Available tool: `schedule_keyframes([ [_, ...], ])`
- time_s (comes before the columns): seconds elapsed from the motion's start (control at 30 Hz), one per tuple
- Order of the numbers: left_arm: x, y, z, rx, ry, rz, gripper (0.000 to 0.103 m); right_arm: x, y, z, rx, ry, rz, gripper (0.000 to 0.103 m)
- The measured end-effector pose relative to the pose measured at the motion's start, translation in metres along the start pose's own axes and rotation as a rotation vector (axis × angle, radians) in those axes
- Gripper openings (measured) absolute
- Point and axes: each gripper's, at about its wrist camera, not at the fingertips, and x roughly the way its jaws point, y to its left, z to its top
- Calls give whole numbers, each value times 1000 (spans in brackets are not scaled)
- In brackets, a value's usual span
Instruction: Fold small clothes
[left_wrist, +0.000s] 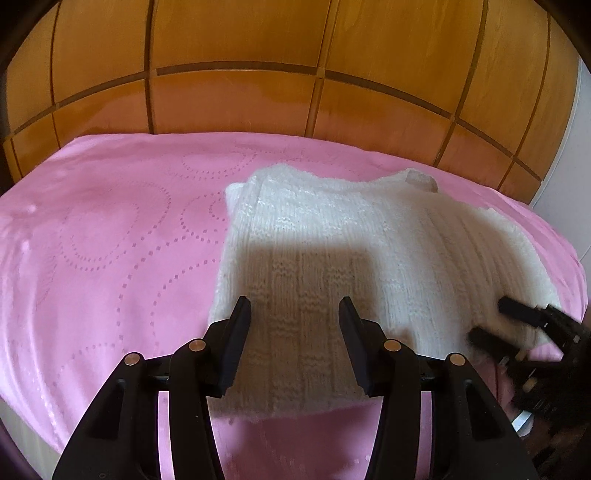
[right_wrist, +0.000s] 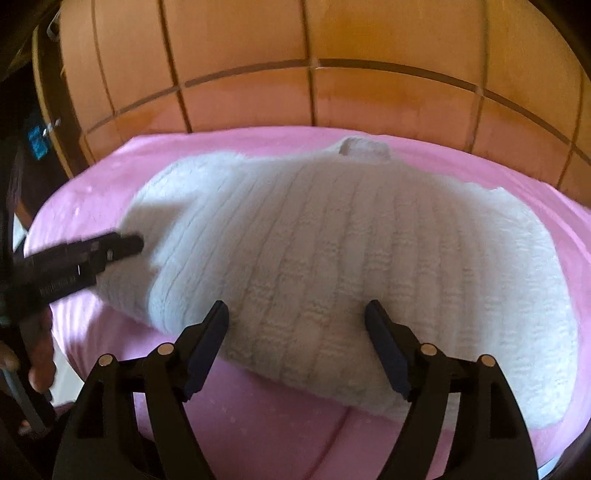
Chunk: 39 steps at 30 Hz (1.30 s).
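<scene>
A small white knitted sweater (left_wrist: 351, 240) lies flat on a pink cloth (left_wrist: 110, 229), collar toward the far side. My left gripper (left_wrist: 293, 306) is open and empty, hovering over the sweater's near left hem. My right gripper (right_wrist: 295, 308) is open and empty above the sweater (right_wrist: 332, 240) near its front edge. The right gripper also shows in the left wrist view (left_wrist: 495, 321) at the sweater's right hem. The left gripper shows in the right wrist view (right_wrist: 122, 243) at the sweater's left edge.
The pink cloth (right_wrist: 258, 413) covers a surface that ends against a wooden panelled wall (left_wrist: 240, 66). A pale wall (left_wrist: 580, 177) stands at the far right. A hand (right_wrist: 37, 354) shows at the left edge.
</scene>
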Motion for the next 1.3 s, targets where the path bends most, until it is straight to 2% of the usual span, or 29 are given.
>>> schedule_keyframes([
  [0.1, -2, 0, -4, 2, 1, 4, 49, -10, -24, 8, 61, -26, -23, 77],
  [0.3, -3, 1, -6, 1, 5, 5, 49, -19, -95, 20, 240, -52, -128, 78],
  [0.4, -3, 0, -8, 4, 9, 11, 49, -19, -128, 19, 320, -41, -170, 78],
  [0.5, -4, -2, -9, 6, 12, 18, 49, -12, -157, 13, 378, 7, -214, 78],
  [0.6, -4, -3, -9, 10, 14, 22, 49, -10, -179, 1, 417, 4, -186, 78],
  [0.93, -3, -5, -9, 20, 20, 43, 49, -22, -184, -1, 438, -26, -145, 80],
  [0.97, -3, -5, -9, 20, 20, 44, 49, -26, -185, -2, 448, -34, -136, 81],
  [1.03, -3, -5, -9, 16, 22, 45, 49, -35, -190, -3, 475, -48, -129, 91],
  [1.17, -2, -7, -10, 21, 25, 50, 49, -46, -205, -15, 537, -47, -88, 90],
  [1.23, -1, -8, -11, 22, 24, 45, 59, -46, -210, -22, 554, -31, -76, 91],
  [1.3, -2, -9, -12, 21, 23, 45, 59, -44, -213, -29, 578, -17, -57, 91],
])
